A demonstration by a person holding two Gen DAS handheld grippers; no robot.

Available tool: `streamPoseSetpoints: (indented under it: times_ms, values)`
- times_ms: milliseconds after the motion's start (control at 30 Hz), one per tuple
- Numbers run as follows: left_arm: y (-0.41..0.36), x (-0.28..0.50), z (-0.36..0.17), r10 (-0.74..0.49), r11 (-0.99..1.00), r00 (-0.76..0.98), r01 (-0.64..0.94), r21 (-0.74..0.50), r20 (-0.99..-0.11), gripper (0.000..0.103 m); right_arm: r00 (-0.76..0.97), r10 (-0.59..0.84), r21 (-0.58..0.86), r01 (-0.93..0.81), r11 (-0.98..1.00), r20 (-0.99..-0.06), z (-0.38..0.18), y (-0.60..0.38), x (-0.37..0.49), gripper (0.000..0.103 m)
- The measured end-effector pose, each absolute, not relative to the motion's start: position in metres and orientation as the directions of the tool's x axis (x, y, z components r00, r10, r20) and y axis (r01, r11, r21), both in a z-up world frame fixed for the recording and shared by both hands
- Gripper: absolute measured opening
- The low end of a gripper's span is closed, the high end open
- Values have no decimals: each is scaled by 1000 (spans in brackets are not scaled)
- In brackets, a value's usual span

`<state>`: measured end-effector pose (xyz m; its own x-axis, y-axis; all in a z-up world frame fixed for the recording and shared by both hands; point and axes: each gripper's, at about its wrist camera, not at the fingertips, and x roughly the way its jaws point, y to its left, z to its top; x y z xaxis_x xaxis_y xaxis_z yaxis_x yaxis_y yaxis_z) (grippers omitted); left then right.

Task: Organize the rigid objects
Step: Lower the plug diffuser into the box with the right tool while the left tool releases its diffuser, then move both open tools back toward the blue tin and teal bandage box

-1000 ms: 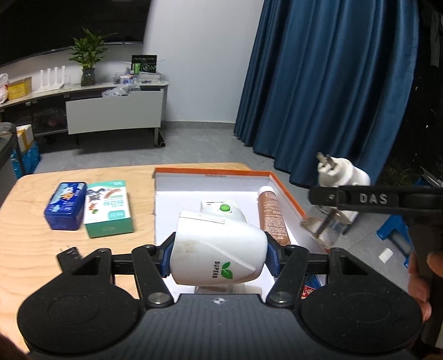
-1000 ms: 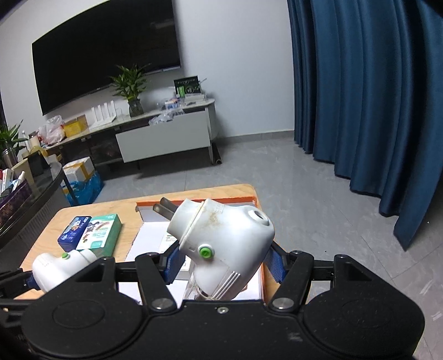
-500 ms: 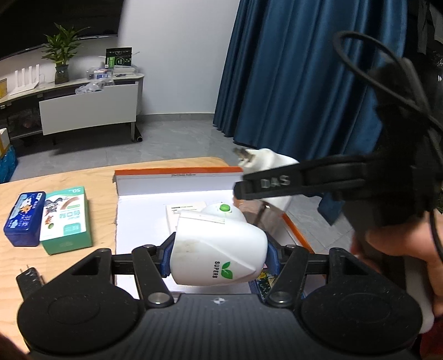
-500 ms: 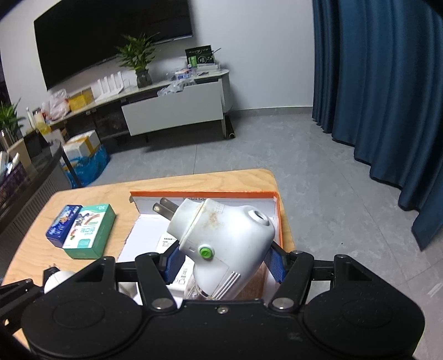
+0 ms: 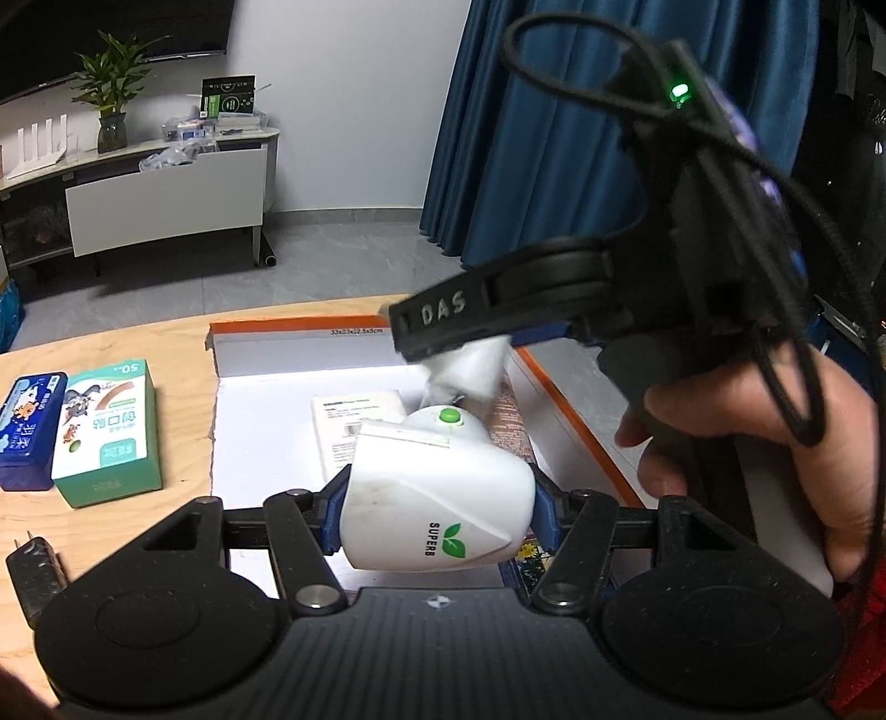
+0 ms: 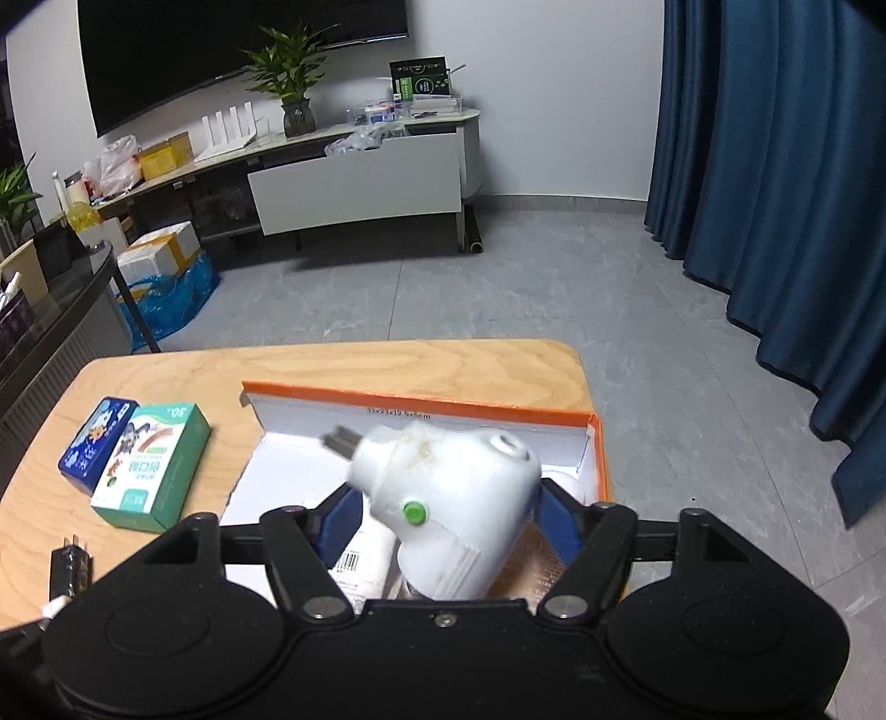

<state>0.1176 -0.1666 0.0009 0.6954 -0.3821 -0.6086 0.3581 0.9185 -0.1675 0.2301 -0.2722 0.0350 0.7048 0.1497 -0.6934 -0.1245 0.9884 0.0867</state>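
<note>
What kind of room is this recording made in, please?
Probably a home living room: a large wall-mounted TV above a low media console, a potted plant, long blue curtains, and a small wooden table as the workspace.

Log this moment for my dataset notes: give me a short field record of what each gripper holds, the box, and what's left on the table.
left gripper: shut on white SUPERB plug-in device, above the box
right gripper: shut on second white plug-in device, prongs up-left, over the box
box: orange-rimmed, open, items already inside
table: blue tin, green carton, black plug adapter left of the box
</note>
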Motion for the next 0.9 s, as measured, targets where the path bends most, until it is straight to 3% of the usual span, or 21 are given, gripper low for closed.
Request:
streamPoseSetpoints:
  times_ms: [333,433,633,767,900]
  values:
    - [-179,126,-7,-401,909,679,377,-177,-615,62,808,120,121,-61,991,-577,75,-303,191,85]
    - [-177,123,-4,-405,909,681,373,-187,-610,77,821,106,104,-57,993,-561,81,-302,177,85]
    - [-165,111,10,-371,925,707,337,-175,-602,84,843,91,95,-47,994,-530,88,-293,152,89]
    - [-149,101,21,-326,943,728,296,-152,-603,95,856,64,79,-27,997,-512,90,-285,134,97]
    - [-127,91,27,-272,961,744,241,-135,-610,99,850,96,111,-45,993,-518,92,-278,120,97]
